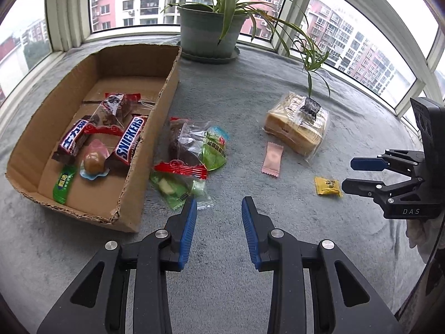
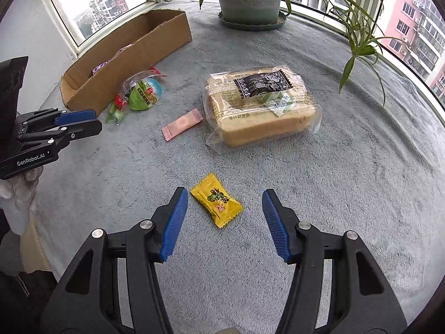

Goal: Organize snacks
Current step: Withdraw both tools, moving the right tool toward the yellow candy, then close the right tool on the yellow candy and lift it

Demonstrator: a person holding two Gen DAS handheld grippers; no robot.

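Note:
A cardboard box (image 1: 164,94) on the grey blanket holds two Snickers bars (image 1: 129,140), a jelly cup, a green candy and a dark wrapped cake. Beside its right wall lies a pile of snacks (image 1: 192,153): a dark cake, a green jelly cup, green candies. A bagged bread loaf (image 2: 258,108) with a black packet on top, a pink sachet (image 2: 182,124) and a yellow candy (image 2: 216,200) lie further right. My left gripper (image 1: 219,208) is open and empty, just right of the green candies. My right gripper (image 2: 224,200) is open, with the yellow candy between its fingers.
A potted spider plant (image 1: 208,33) stands at the back by the windows, its leaves hanging over the loaf. The box also shows in the right wrist view (image 2: 133,55), and the left gripper (image 2: 80,123) at the left edge.

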